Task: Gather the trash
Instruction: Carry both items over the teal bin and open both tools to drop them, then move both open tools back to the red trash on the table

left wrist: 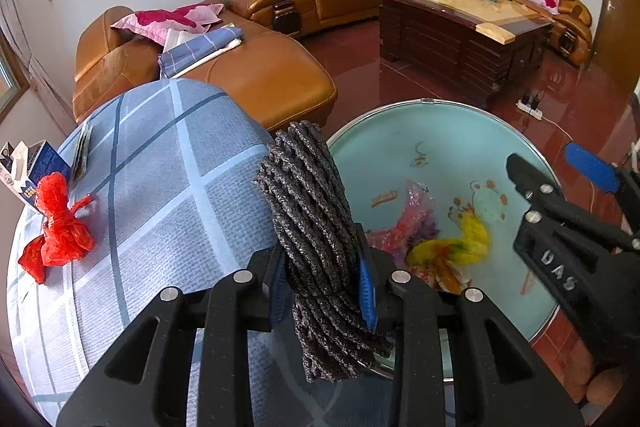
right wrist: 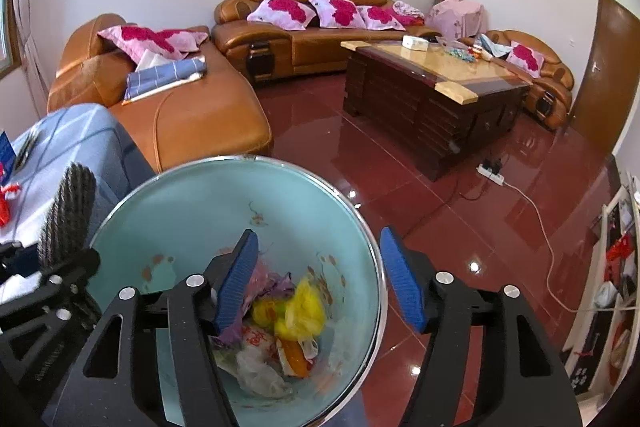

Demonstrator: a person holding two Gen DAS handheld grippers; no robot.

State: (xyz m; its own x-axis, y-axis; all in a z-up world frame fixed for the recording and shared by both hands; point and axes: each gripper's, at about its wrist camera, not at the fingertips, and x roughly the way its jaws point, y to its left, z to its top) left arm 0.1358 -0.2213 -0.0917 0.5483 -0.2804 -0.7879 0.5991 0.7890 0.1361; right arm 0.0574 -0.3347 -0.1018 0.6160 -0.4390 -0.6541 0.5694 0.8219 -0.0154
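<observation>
My left gripper (left wrist: pixel 323 279) is shut on a dark grey braided cloth (left wrist: pixel 312 203) that stands up between its pads, over the edge of the table with the blue checked cover (left wrist: pixel 168 187). The cloth (right wrist: pixel 70 211) also shows at the left of the right wrist view. A pale blue bin (right wrist: pixel 192 211) stands beside the table, with yellow bags (right wrist: pixel 306 311), a purple wrapper (right wrist: pixel 276 283) and other scraps at its bottom. My right gripper (right wrist: pixel 319 235) hangs open above the bin mouth, nothing between its pads. A red plastic bag (left wrist: pixel 56 227) and a blue carton (left wrist: pixel 24 167) lie on the table.
A tan leather sofa (left wrist: pixel 260 83) stands just behind the table and bin. A dark wooden coffee table (right wrist: pixel 432 99) is farther off across the red tiled floor. A power strip (right wrist: pixel 490 174) with a cord lies on the floor, and a white shelf (right wrist: pixel 616 291) stands at the right.
</observation>
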